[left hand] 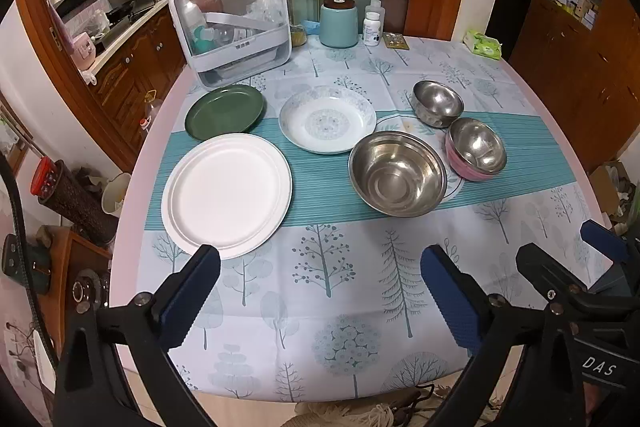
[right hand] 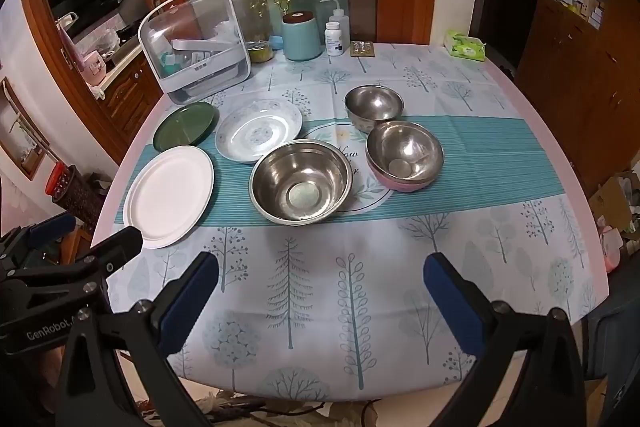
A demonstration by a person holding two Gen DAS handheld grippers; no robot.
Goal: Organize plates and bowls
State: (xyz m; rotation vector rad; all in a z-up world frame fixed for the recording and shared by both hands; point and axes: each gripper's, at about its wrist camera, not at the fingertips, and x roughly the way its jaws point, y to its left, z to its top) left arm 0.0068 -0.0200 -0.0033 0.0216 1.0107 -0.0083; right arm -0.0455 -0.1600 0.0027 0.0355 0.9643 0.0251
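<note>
Only the right view shows the pink bowl's (right hand: 404, 183) flat steel base.

Back edge of the desk: clutter row.
Tree-print tablecloth (left hand: 328, 283) with a teal striped band across the middle. At far left a clear-lidded white storage box (left hand: 234, 27) holding bottles; right of it a teal canister (left hand: 339, 23) with a dark lid, a white pill bottle (left hand: 372, 28) just beside a squeeze bottle (left hand: 376, 5), a blister pack (left hand: 396, 40), and a green wipes packet (left hand: 483, 44) near the right corner.
</note>
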